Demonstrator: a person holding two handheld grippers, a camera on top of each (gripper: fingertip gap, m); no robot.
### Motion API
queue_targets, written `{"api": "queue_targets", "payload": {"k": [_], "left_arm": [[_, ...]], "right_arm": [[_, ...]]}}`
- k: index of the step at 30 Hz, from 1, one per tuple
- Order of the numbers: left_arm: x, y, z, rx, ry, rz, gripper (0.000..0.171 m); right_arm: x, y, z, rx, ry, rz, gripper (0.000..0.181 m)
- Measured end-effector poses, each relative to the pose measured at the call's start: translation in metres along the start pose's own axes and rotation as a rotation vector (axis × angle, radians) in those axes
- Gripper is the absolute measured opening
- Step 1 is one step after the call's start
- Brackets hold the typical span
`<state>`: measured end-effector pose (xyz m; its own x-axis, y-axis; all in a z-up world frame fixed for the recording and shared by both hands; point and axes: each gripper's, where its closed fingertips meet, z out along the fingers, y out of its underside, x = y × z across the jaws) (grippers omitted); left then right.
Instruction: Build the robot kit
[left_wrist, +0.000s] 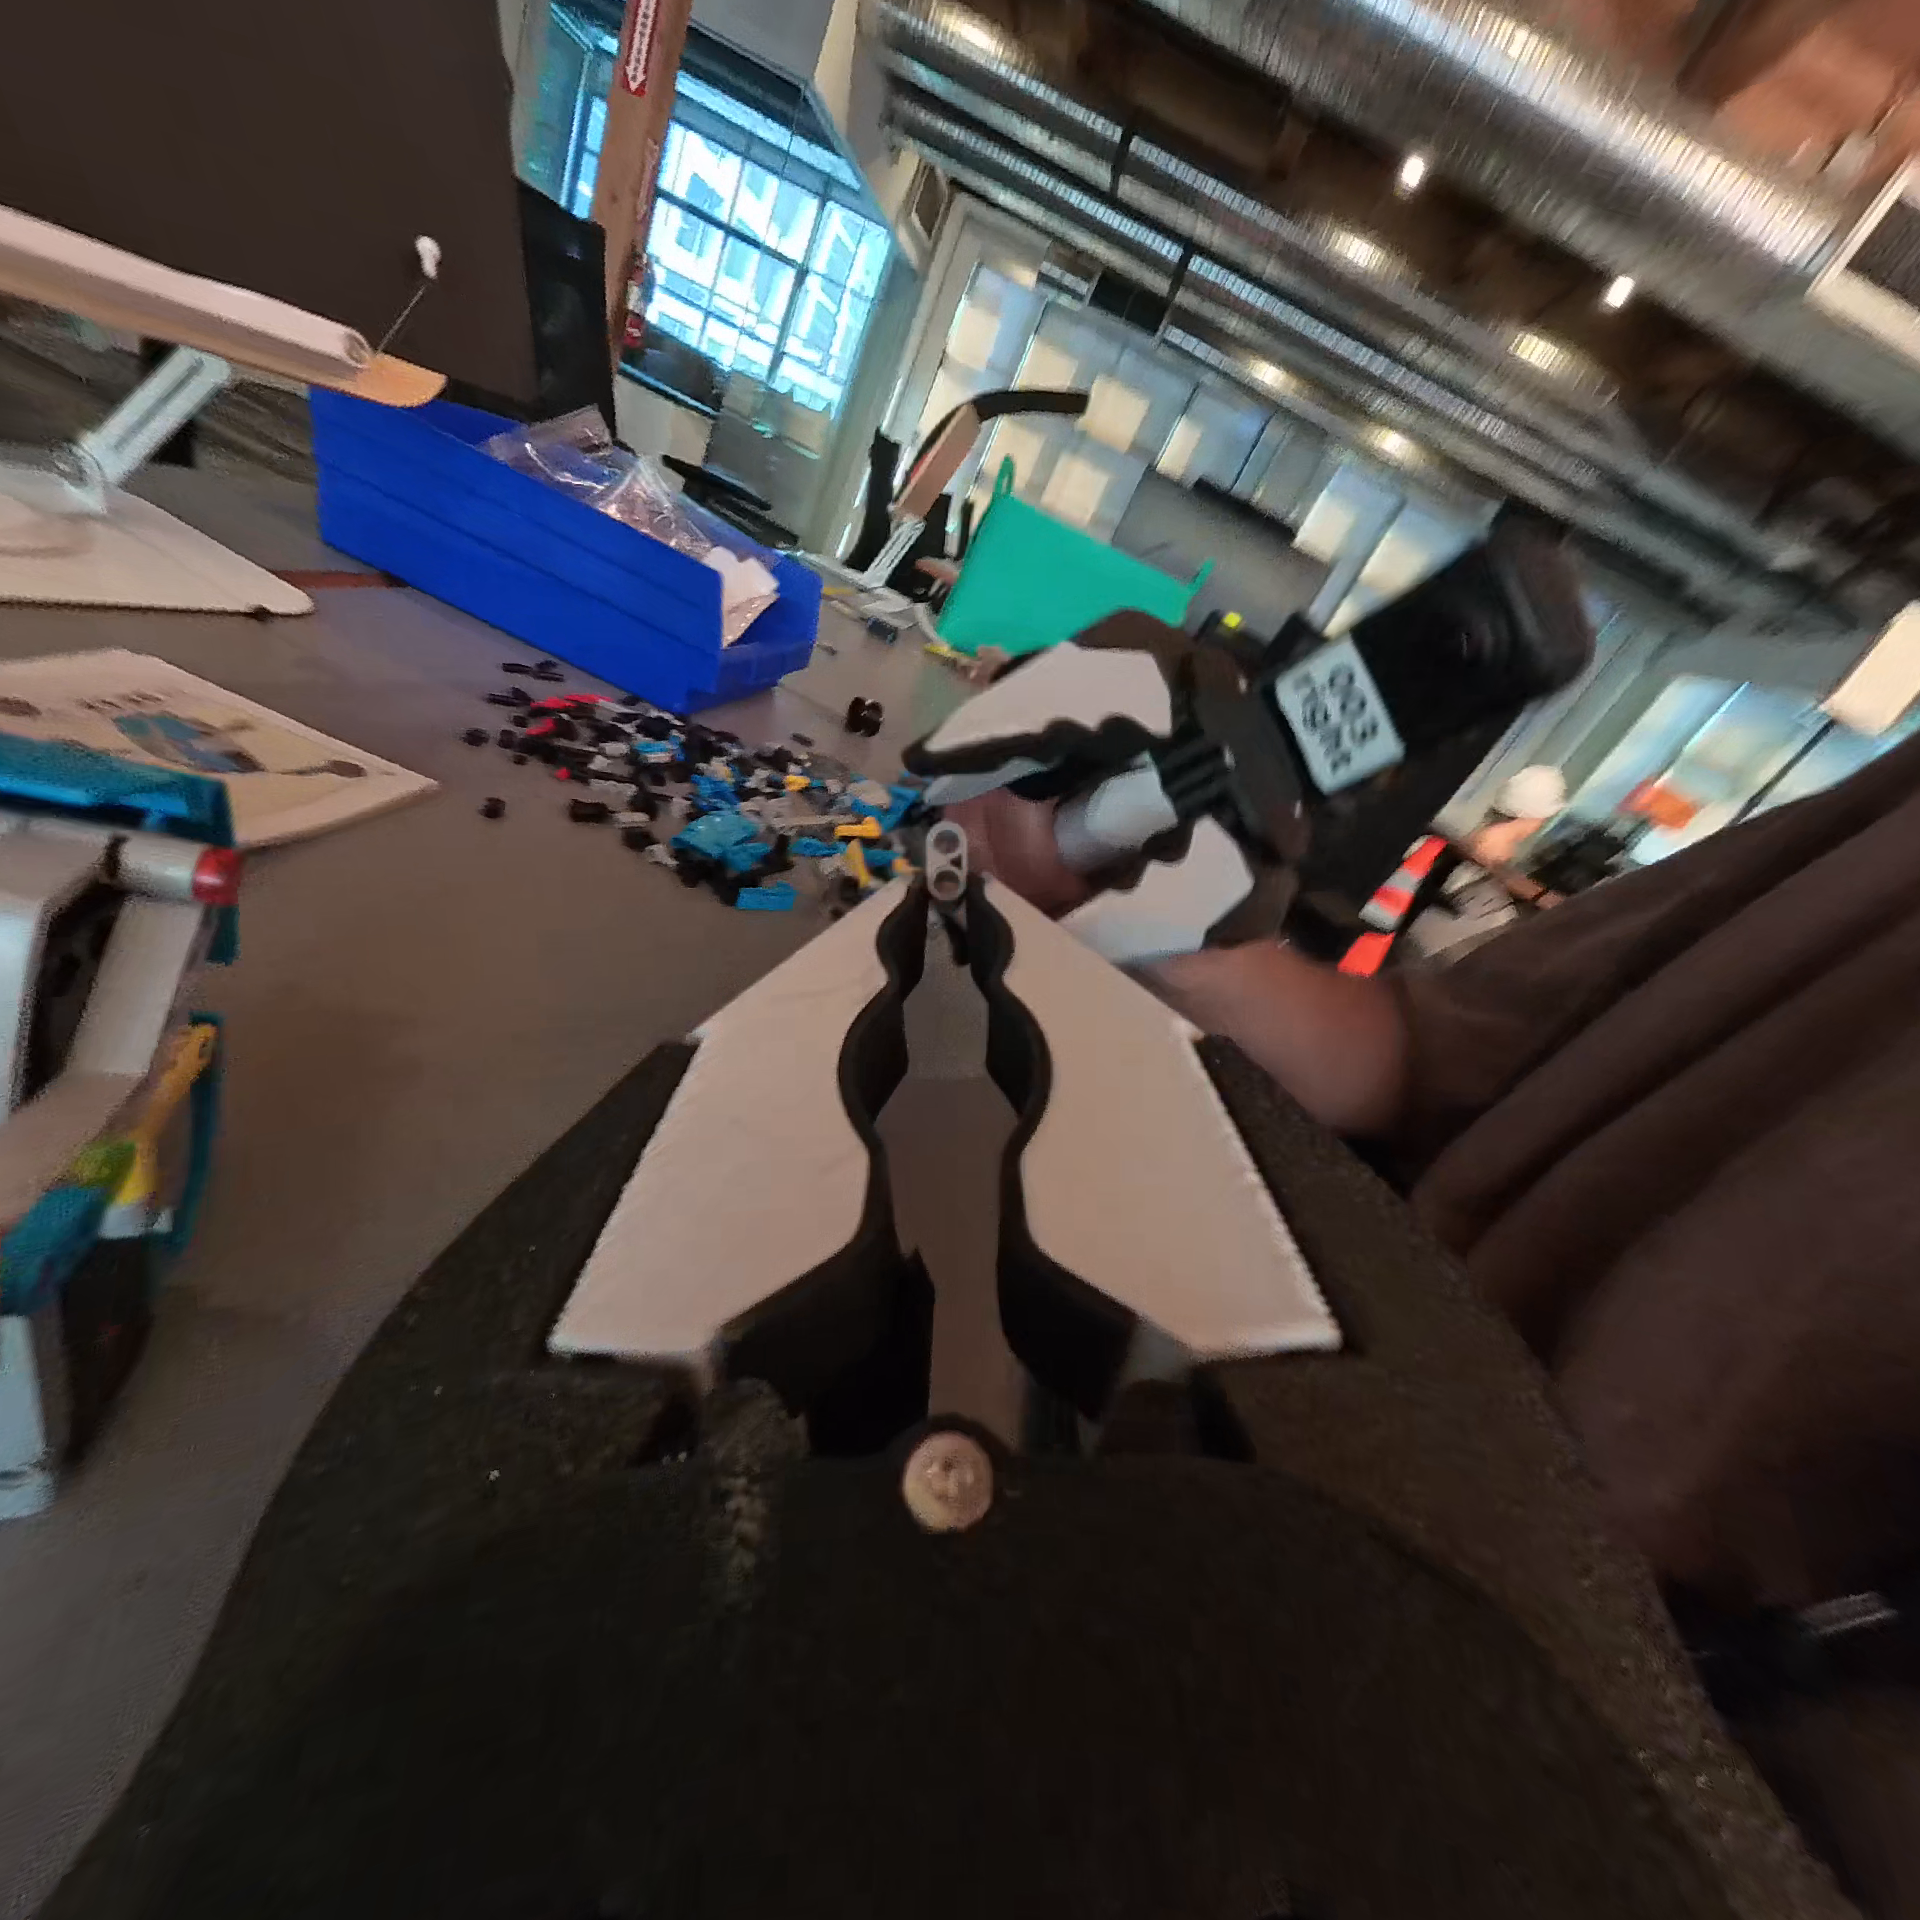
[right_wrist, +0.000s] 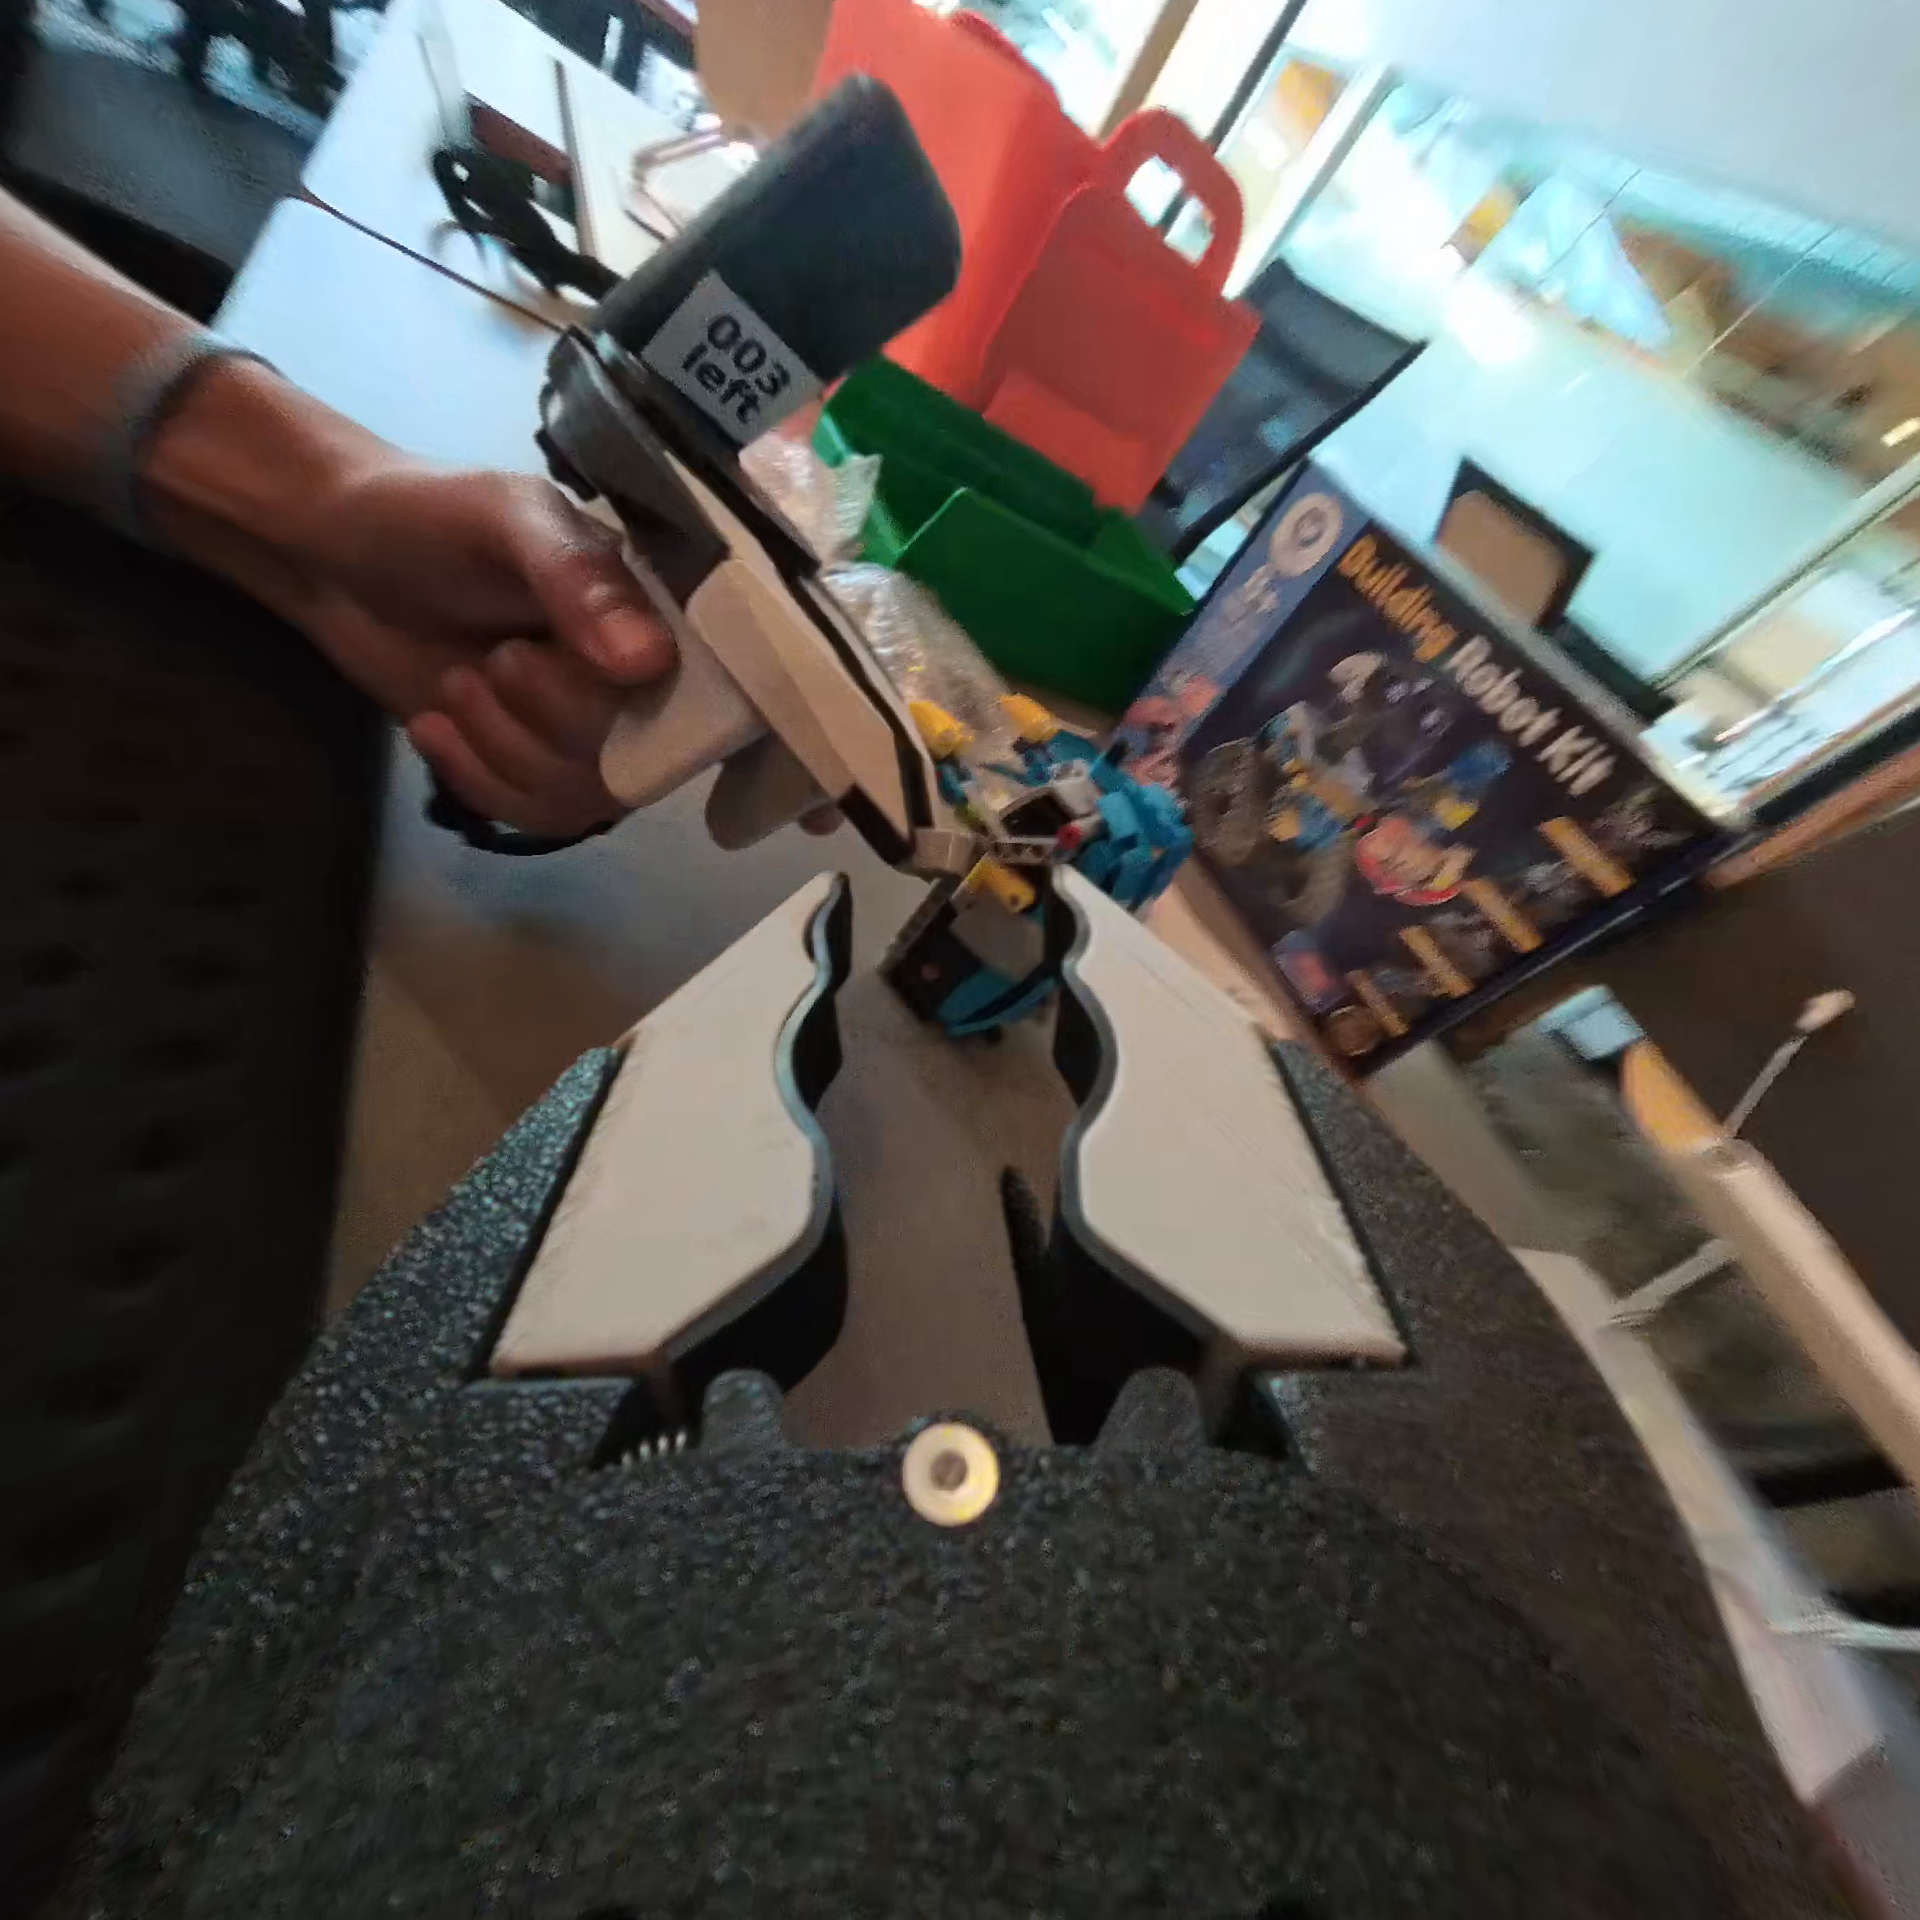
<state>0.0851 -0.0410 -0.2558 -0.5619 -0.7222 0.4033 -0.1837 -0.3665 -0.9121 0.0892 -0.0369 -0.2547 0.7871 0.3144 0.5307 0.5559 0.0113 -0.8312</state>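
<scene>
My left gripper (left_wrist: 945, 899) is shut on a small grey piece with two holes (left_wrist: 948, 854), held above the grey table (left_wrist: 436, 1018). Behind it lies a pile of small black, blue and yellow bricks (left_wrist: 707, 790). A hand holds my right gripper (left_wrist: 935, 769) just beyond the grey piece. In the right wrist view my right gripper (right_wrist: 951, 904) is open around a small black, blue and yellow assembly (right_wrist: 966, 971) that sits close to its right finger. The left gripper (right_wrist: 930, 847) comes in from the upper left, its tip just above that assembly. A blue brick model (right_wrist: 1122, 810) stands behind.
A blue bin (left_wrist: 540, 561) with plastic bags stands at the back, a green bag (left_wrist: 1049, 592) beyond it. A booklet (left_wrist: 260, 748) and an open box (left_wrist: 94, 1039) lie left. A kit box (right_wrist: 1434, 800), a green bin (right_wrist: 1018, 561) and orange bags (right_wrist: 1091, 301) stand behind the model.
</scene>
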Motion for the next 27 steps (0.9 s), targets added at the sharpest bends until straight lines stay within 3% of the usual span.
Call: {"api": "queue_targets", "payload": {"k": [5, 8, 10, 19, 27], "left_arm": [[0.006, -0.014, -0.006, 0.088, 0.131, -0.197, 0.007], [0.008, -0.017, -0.007, 0.101, 0.174, -0.244, 0.007], [0.010, -0.018, -0.008, 0.103, 0.195, -0.260, 0.007], [0.004, -0.005, -0.003, 0.042, 0.164, -0.291, 0.007], [-0.004, 0.007, 0.001, -0.025, 0.116, -0.298, 0.011]], "right_arm": [[0.000, -0.010, 0.013, 0.003, 0.127, -0.152, 0.035], [0.006, -0.013, 0.016, 0.003, 0.199, -0.195, 0.018], [0.005, -0.016, 0.015, 0.015, 0.208, -0.221, 0.017], [-0.002, -0.004, 0.016, -0.009, 0.154, -0.197, 0.022], [-0.008, 0.012, 0.013, -0.075, 0.069, -0.230, 0.016]]}}
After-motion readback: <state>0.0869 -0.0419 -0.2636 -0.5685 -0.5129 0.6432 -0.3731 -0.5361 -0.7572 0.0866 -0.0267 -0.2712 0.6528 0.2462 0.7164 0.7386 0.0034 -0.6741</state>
